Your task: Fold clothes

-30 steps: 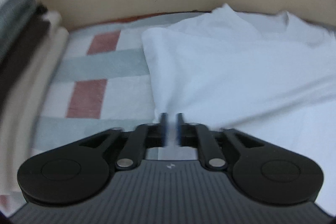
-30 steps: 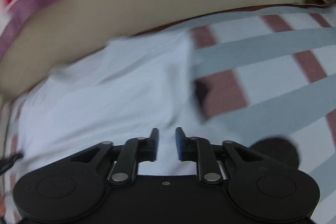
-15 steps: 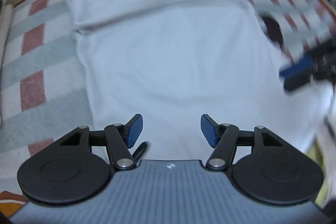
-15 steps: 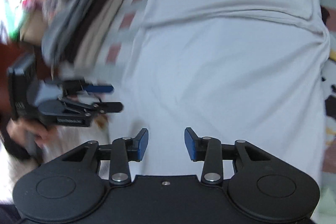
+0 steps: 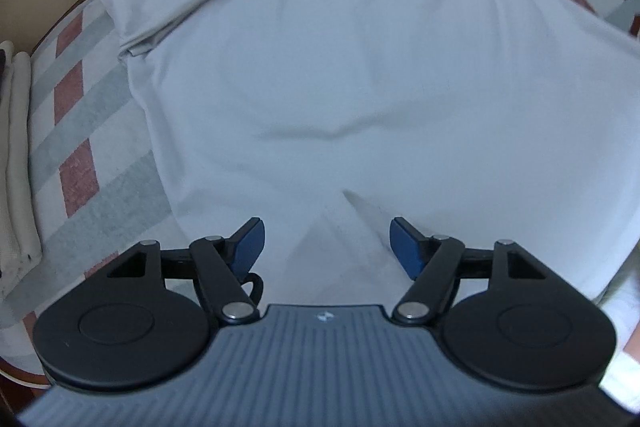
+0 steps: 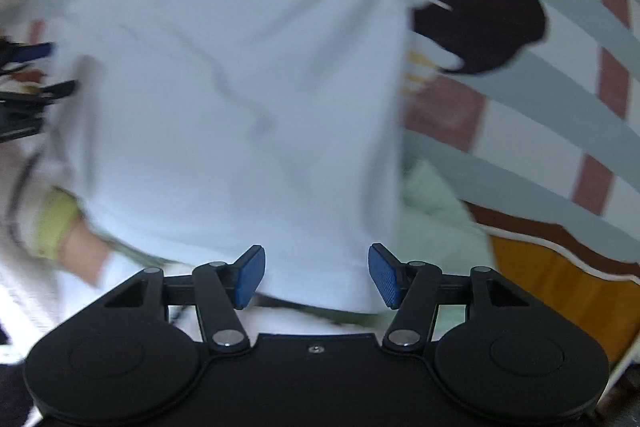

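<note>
Black hand-held gripper (image 5: 326,247) (blue pads (image 5: 249,241)), grey ribbed body.

White shirt (image 5: 360,75), red, grey and white checked sheet (image 5: 76,131), blue gripper pads (image 5: 249,241)

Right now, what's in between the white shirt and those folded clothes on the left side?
In the left wrist view, only a bare strip of checked blanket separates the white shirt from the folded clothes.

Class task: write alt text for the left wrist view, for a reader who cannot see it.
A white shirt lies spread on a striped bedcover, its far end folded over. The open left gripper hovers above its near edge, holding nothing. Folded cloths sit at the far left.
</note>
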{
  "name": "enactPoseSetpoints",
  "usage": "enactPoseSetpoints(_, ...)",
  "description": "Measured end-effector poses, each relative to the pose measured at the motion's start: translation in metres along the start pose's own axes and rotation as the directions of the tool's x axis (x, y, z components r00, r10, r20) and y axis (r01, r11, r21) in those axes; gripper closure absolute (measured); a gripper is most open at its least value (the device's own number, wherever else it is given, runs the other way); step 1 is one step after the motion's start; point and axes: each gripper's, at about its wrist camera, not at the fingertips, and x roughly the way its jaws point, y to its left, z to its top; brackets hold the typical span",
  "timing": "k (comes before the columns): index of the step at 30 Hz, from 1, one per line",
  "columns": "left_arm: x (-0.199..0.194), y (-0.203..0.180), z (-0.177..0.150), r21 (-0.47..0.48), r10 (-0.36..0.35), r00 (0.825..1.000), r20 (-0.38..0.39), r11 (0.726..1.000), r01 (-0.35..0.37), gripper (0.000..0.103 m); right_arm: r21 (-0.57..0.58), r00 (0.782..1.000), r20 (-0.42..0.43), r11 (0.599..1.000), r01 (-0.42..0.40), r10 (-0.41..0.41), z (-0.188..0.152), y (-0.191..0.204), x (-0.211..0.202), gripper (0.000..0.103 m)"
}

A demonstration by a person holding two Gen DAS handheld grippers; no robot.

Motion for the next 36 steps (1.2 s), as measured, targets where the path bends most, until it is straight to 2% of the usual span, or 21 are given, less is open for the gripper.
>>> enactPoseSetpoints(2,0.003,-0.002,-0.002,0.001,-0.012,1.0,-0.009,1.0,0.012,0.031,0.015,1.0,-0.027,1.0,0.008,-0.007,0.002,-0.01,0.009,0.04)
enactPoseSetpoints(4,0.005,-0.003,-0.003,-0.013,-0.04,0.999,-0.011,0.999,0.04,0.032,0.08,0.998,-0.056,0.997,0.003,0.002,0.005,-0.018,0.021,0.04)
enactPoseSetpoints(5,0.005,-0.004,-0.005,-0.011,-0.042,0.999,0.002,0.999,0.042,0.041,0.14,0.996,-0.076,0.99,-0.028,0.039,0.005,-0.024,0.028,0.04)
enactPoseSetpoints(6,0.004,-0.007,-0.007,0.017,-0.021,1.0,0.019,1.0,0.021,0.072,0.182,0.993,-0.079,0.981,-0.069,0.085,0.003,-0.027,0.032,0.04)
enactPoseSetpoints(7,0.003,-0.01,-0.01,0.05,0.003,0.999,0.037,0.999,-0.005,0.09,0.199,0.991,-0.068,0.975,-0.103,0.119,0.002,-0.028,0.034,0.045)
enactPoseSetpoints(8,0.001,-0.016,-0.013,0.088,0.052,0.996,0.077,0.994,-0.059,0.098,0.215,0.987,-0.056,0.967,-0.137,0.153,0.0,-0.03,0.035,0.052)
enactPoseSetpoints(9,-0.002,-0.021,-0.018,0.126,0.103,0.987,0.122,0.985,-0.119,0.098,0.215,0.984,-0.025,0.963,-0.166,0.175,-0.002,-0.03,0.032,0.074)
enactPoseSetpoints(10,-0.005,-0.026,-0.022,0.16,0.152,0.974,0.169,0.971,-0.179,0.098,0.2,0.982,0.02,0.961,-0.189,0.189,-0.005,-0.031,0.025,0.09)
enactPoseSetpoints(12,-0.016,-0.035,-0.03,0.191,0.213,0.943,0.257,0.945,-0.266,0.098,0.175,0.97,0.117,0.957,-0.233,0.215,-0.013,-0.032,0.011,0.091)
enactPoseSetpoints(13,-0.024,-0.032,-0.032,0.169,0.218,0.932,0.289,0.947,-0.274,0.098,0.162,0.96,0.165,0.954,-0.252,0.226,-0.016,-0.033,0.003,0.091)
enactPoseSetpoints(15,-0.04,-0.025,-0.034,0.113,0.22,0.911,0.349,0.955,-0.274,0.098,0.135,0.935,0.257,0.948,-0.287,0.246,-0.022,-0.036,-0.013,0.091)
enactPoseSetpoints(19,-0.077,0.007,-0.028,-0.076,0.322,0.828,0.459,0.943,-0.325,0.098,0.119,0.864,0.414,0.924,-0.363,0.286,-0.02,-0.051,-0.046,0.092)
enactPoseSetpoints(20,-0.086,0.021,-0.026,-0.139,0.333,0.814,0.475,0.942,-0.304,0.098,0.124,0.846,0.449,0.918,-0.377,0.287,-0.017,-0.055,-0.053,0.092)
enactPoseSetpoints(22,-0.096,0.055,-0.019,-0.288,0.313,0.816,0.486,0.939,-0.189,0.098,0.14,0.81,0.513,0.904,-0.404,0.283,-0.008,-0.065,-0.067,0.092)
enactPoseSetpoints(23,-0.101,0.073,-0.015,-0.359,0.302,0.817,0.492,0.925,-0.126,0.098,0.147,0.791,0.544,0.896,-0.418,0.28,-0.004,-0.069,-0.074,0.092)
enactPoseSetpoints(25,-0.098,0.108,-0.009,-0.496,0.268,0.831,0.487,0.868,0.011,0.098,0.157,0.755,0.599,0.886,-0.436,0.266,0.008,-0.079,-0.083,0.092)
enactPoseSetpoints(27,-0.09,0.13,-0.005,-0.584,0.256,0.843,0.474,0.808,0.083,0.098,0.172,0.716,0.648,0.866,-0.469,0.259,0.022,-0.087,-0.086,0.092)
enactPoseSetpoints(29,-0.08,0.142,0.004,-0.619,0.289,0.84,0.458,0.782,0.068,0.098,0.193,0.676,0.684,0.825,-0.531,0.275,0.04,-0.096,-0.083,0.092)
enactPoseSetpoints(31,-0.073,0.146,0.016,-0.621,0.333,0.827,0.454,0.783,0.026,0.098,0.209,0.633,0.719,0.78,-0.59,0.287,0.057,-0.105,-0.08,0.092)
enactPoseSetpoints(33,-0.061,0.155,0.028,-0.628,0.355,0.827,0.436,0.778,-0.003,0.098,0.226,0.597,0.754,0.744,-0.629,0.276,0.074,-0.112,-0.076,0.09)
enactPoseSetpoints(36,-0.035,0.169,0.044,-0.646,0.359,0.849,0.387,0.762,-0.028,0.098,0.266,0.571,0.801,0.747,-0.609,0.18,0.095,-0.116,-0.061,0.077)
